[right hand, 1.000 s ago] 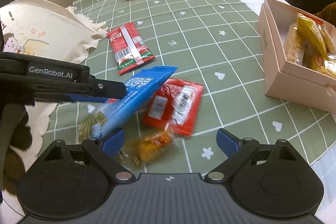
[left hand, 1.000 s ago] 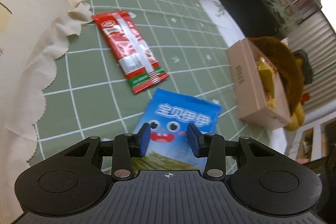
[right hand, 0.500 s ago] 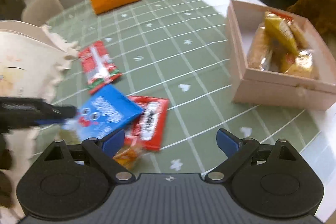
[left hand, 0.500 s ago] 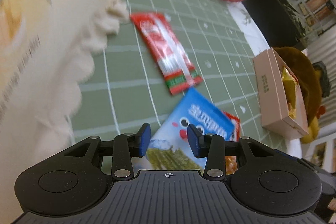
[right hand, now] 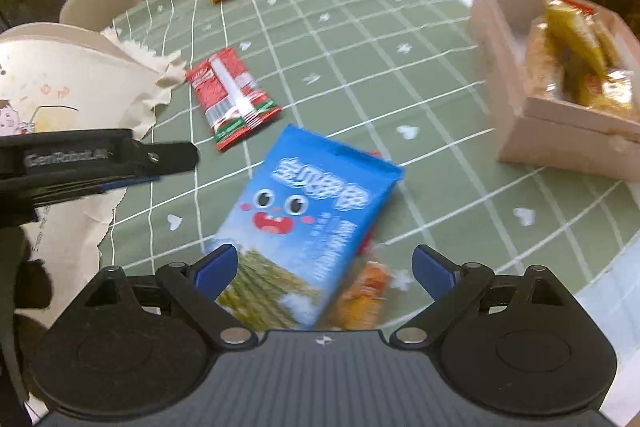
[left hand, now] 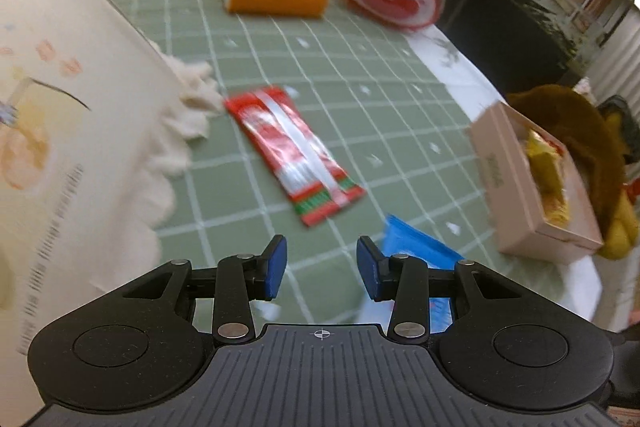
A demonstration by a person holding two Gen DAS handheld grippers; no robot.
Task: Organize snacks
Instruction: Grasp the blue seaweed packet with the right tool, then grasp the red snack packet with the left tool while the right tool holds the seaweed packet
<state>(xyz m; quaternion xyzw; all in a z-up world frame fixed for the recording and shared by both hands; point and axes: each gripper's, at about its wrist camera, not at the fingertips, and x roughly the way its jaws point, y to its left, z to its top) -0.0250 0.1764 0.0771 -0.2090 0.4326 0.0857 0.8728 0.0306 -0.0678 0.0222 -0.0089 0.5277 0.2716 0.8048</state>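
Your left claw (left hand: 320, 267) stands with its jaws partly apart and nothing between them; your right claw (right hand: 325, 267) is spread wide above the blue snack bag (right hand: 308, 227), not pressing on it. By the look of it you are about midway: the cardboard box (right hand: 560, 131) at the right of the worktop (right hand: 360, 39) already holds several yellowish packets — too blurred for an exact count — while four snacks are still out. Count them: one blue snack bag lying loose, one red packet (right hand: 370, 243) mostly hidden beneath it, one small orange packet (right hand: 366, 297) beside your right claw, and one red striped packet (right hand: 232, 97) farther off — near the cream cloth bag (right hand: 60, 87). All four, I judge, still need boxing.
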